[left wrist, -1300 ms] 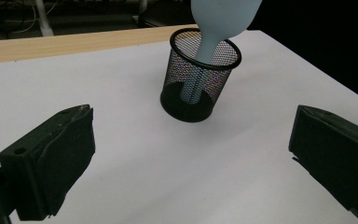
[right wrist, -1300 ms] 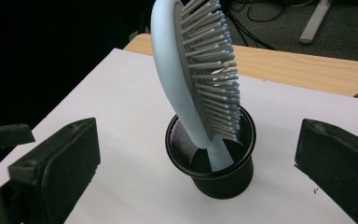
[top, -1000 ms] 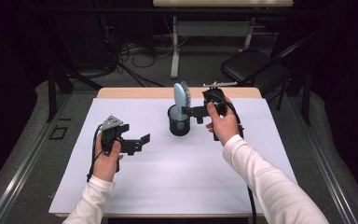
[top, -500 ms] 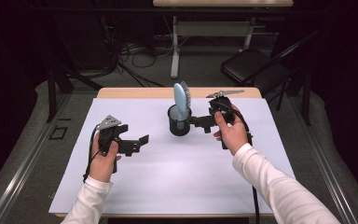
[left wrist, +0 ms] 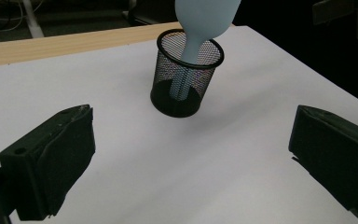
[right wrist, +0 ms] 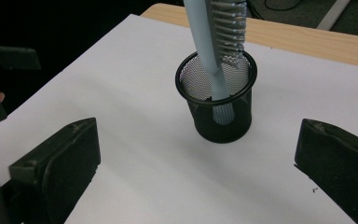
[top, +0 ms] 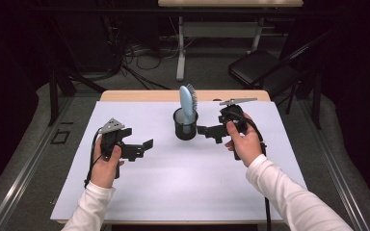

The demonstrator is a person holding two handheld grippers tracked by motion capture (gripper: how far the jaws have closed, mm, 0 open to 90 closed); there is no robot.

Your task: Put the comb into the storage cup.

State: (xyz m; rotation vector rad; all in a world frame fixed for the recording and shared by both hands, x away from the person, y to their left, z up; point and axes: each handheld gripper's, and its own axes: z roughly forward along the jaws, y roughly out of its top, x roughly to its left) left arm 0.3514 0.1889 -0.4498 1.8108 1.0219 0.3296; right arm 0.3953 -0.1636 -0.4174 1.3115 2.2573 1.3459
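A black mesh cup [top: 185, 126] stands upright on the white table cover [top: 173, 192], behind the middle. A light blue hairbrush [top: 188, 103] stands in it, handle down, head leaning out over the rim. The cup [left wrist: 184, 74] and brush [left wrist: 200, 23] lie ahead of my left gripper [left wrist: 186, 158], whose jaws stand wide apart with nothing between them. My right gripper [right wrist: 196, 168] is open too, facing the cup [right wrist: 219, 100] and brush [right wrist: 216, 42] from a short way off. In the high view the left gripper [top: 142, 148] sits left of the cup, the right gripper [top: 207, 132] just right of it.
The white cover lies on a wooden table whose far edge [top: 144, 95] shows bare. A black chair [top: 262, 67] and a desk leg [top: 180, 48] with cables stand on the floor behind. Dark frame bars [top: 53, 96] flank the table.
My right gripper has drawn back to the right from the cup, letting go of the brush, which stays in the cup. The left gripper has barely moved.
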